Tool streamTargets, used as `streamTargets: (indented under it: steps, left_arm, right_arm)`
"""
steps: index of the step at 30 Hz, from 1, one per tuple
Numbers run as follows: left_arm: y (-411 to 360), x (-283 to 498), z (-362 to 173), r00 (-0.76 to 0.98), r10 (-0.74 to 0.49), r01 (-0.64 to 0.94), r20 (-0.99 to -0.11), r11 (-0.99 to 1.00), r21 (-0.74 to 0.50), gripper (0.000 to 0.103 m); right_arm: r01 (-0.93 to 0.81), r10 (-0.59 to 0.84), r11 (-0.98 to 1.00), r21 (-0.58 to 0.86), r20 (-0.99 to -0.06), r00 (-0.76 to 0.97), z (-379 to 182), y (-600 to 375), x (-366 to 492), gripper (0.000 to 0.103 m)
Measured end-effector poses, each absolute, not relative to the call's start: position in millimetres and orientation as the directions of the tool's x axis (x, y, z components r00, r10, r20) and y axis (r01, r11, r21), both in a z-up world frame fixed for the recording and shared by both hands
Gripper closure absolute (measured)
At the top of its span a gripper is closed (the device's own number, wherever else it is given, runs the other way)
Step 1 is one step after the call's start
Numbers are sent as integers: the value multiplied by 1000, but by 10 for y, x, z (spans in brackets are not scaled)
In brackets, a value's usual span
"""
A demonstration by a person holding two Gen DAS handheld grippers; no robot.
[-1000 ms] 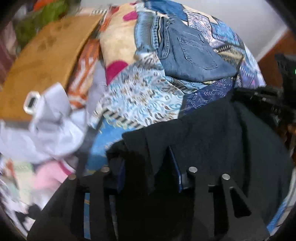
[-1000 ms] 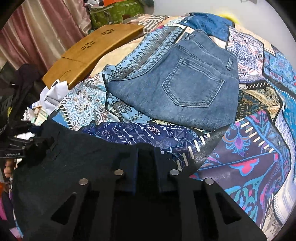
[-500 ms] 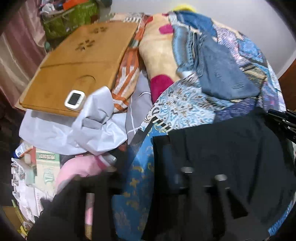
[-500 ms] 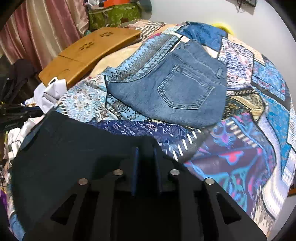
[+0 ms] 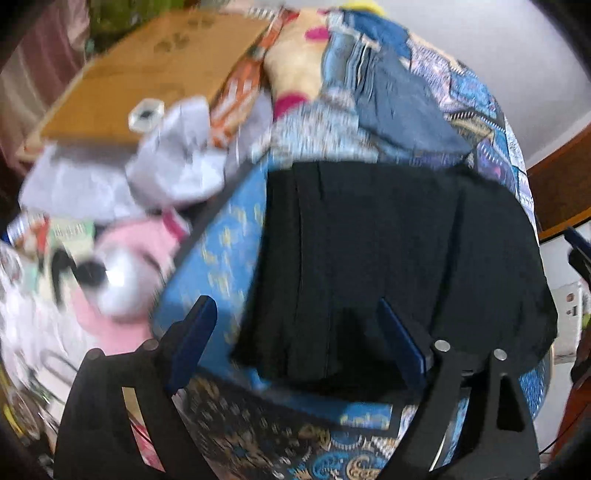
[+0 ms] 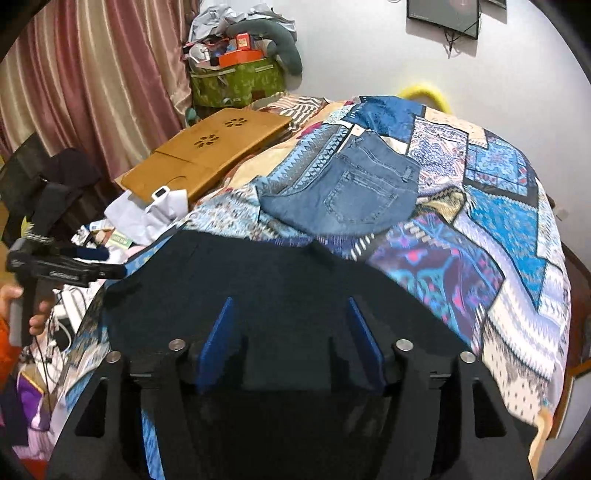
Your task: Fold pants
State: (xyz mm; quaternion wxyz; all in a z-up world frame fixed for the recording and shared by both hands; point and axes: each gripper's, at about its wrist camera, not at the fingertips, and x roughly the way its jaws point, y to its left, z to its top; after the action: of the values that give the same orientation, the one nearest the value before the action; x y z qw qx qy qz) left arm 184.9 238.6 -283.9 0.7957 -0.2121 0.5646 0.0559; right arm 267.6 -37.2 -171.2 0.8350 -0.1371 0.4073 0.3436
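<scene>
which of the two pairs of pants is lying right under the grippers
The black pants, spread at the near edge of the bed; the blue jeans lie folded farther back on the patterned cover.

White wall [image 6: 351, 48], pink curtains [image 6: 92, 85], dark framed picture [image 6: 443, 14], bed under patchwork quilt [image 6: 498, 192]

The folded pants [image 6: 280, 291] are plain black, with no pattern. They lie on a bedspread [image 6: 491, 206] made of patchwork: blue, cream, purple and pink panels with zigzag, paisley and geometric prints. The folded jeans [image 6: 343, 195] further on the bedspread are a faded mid blue with lighter stitching. At the left edge of the bed, the lap desk [image 6: 207, 155] is honey brown with flower-shaped cut-outs. Both grippers have black frames; the finger pads [image 6: 221, 336] are dark blue. The curtain [image 6: 92, 81] is striped pink and cream.
</scene>
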Motion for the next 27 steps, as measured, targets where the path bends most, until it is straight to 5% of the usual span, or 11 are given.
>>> streamTargets:
  steps: [4, 9, 16, 21, 27]
  left_arm:
    - [2245, 1707, -3073, 301, -184, -336, -936, 898, -284, 15]
    - [2129, 1641, -3006, 350, -154, -330, -924, 903, -276, 47]
    - [2056, 1569, -2849, 403, -42, -321, -914, 929, -184, 67]
    - [2018, 1594, -2702, 435, 31, -305, -900, 946, -115, 72]
    - [2060, 1594, -2400, 500, 107, -300, -860, 952, -56, 75]
  right_arm:
    - [-674, 458, 736, 65, -781, 425, -1793, -578, 2427, 42]
    - [-693, 474, 714, 95, -795, 380, -1916, -613, 2175, 42]
    - [-752, 448, 658, 40, -823, 349, -2184, -367, 2040, 42]
    - [-773, 464, 634, 33, -816, 345, -2214, -257, 2038, 74]
    - [-781, 492, 624, 43, -798, 349, -2118, -196, 1981, 93]
